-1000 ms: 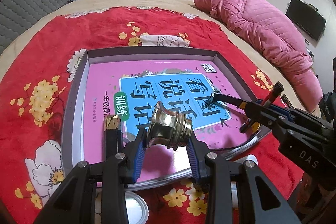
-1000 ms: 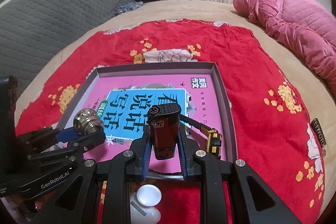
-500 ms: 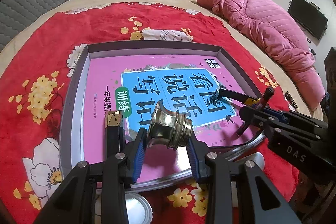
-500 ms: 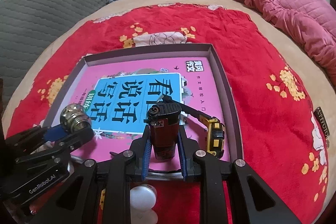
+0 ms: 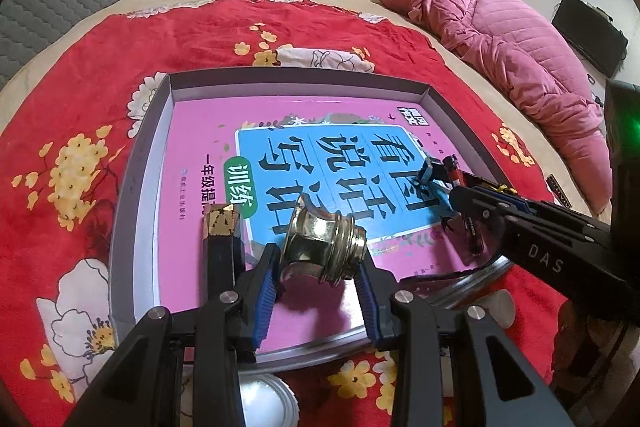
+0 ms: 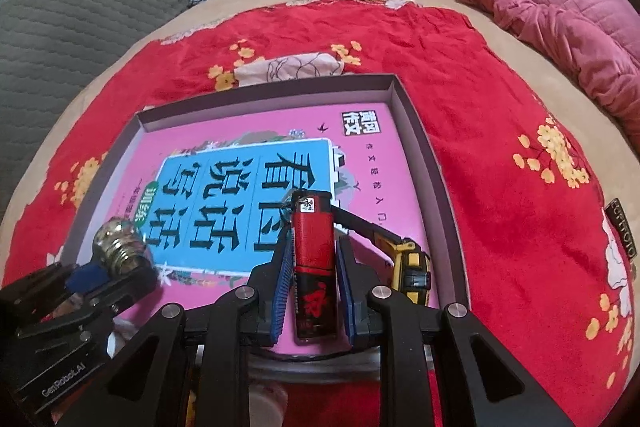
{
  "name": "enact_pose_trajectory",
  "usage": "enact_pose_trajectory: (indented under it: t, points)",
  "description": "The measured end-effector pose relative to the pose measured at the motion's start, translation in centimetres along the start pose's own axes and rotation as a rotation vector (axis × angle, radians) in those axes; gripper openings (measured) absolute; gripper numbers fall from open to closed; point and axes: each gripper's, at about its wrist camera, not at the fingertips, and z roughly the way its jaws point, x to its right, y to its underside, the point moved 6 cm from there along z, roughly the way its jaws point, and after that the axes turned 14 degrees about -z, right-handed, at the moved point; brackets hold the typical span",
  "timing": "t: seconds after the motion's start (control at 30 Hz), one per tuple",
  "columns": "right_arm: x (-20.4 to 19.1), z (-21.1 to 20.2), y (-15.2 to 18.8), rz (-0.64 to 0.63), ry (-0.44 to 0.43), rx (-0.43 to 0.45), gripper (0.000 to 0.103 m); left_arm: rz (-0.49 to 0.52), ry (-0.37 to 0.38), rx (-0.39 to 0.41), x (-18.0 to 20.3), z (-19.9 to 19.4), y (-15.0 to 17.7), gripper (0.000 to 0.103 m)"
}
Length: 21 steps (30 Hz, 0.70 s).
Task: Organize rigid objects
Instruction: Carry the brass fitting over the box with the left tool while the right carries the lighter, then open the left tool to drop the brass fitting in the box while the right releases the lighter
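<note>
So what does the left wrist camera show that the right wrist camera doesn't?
Only the left wrist view shows the black bar with a gold end lying in the tray, plus the wall TV.

Only the right wrist view shows the yellow tape measure clearly, beside the red lighter held in the right tool.

Both show the grey tray, the pink book lying in it, the red floral blanket and the brass fitting held in the left tool.

Tray's (image 5: 152, 163) far half lies open — black bar (image 5: 222, 251) and utility knife (image 6: 404, 259) crowd its near edge.
</note>
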Motion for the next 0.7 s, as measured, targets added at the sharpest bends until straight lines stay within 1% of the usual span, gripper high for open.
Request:
enact_pose_trajectory:
  t: [0.2,0.47,0.7]
  points:
    - [0.0,0.3,-0.2,-0.004,0.004,0.008,0.023,-0.009,-0.001,-0.005,-0.3,0.4,0.0,0.037]
    - [0.0,0.2,-0.1,-0.009,0.012,0.017,0.023,-0.014,0.006,0.007,-0.6,0.4,-0.1,0.037]
    - [0.3,-0.3,0.3,-0.004,0.014,0.024,0.023,-0.05,0.055,-0.009,-1.1,0.2,-0.1,0.037]
